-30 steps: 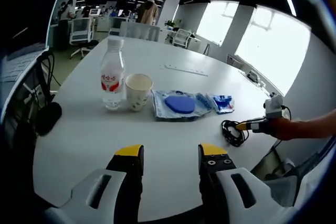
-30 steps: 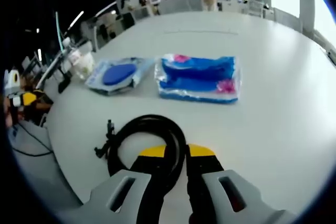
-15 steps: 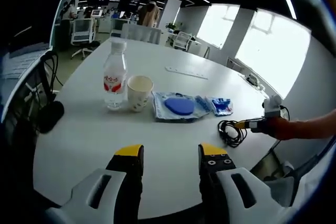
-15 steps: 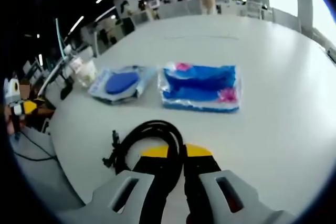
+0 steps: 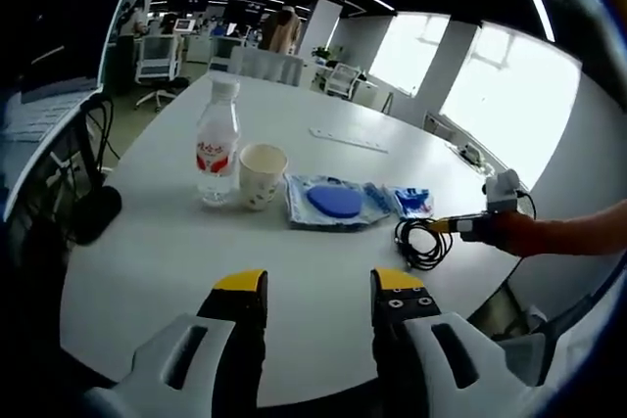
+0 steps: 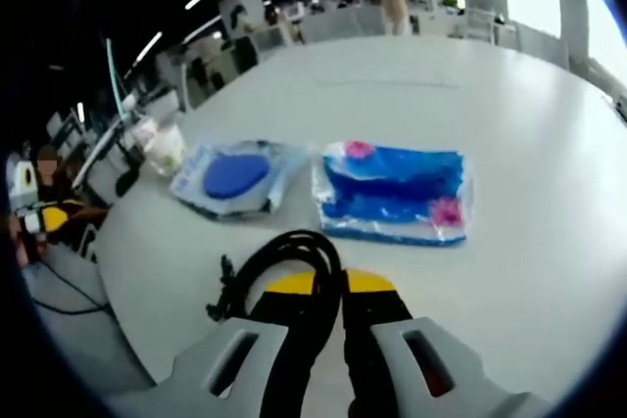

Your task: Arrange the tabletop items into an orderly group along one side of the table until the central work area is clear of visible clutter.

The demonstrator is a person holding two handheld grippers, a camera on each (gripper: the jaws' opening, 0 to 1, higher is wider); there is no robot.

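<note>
The right claw [image 6: 328,286] is clamped on a coiled black cable [image 6: 279,261], holding it at the end of a row on the white surface [image 5: 147,242]: bottle [image 5: 217,144], cup [image 5: 261,175], blue pouch [image 5: 333,201], small packet [image 5: 412,201]. The left claw [image 5: 321,286] hovers with jaws apart.

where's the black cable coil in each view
Left gripper view: the black cable coil lies right of centre on the table, held by the right tongs.
Right gripper view: it sits low at centre, pinched in that view's own tongs.
Shared landmark: the packet with the blue disc.
</note>
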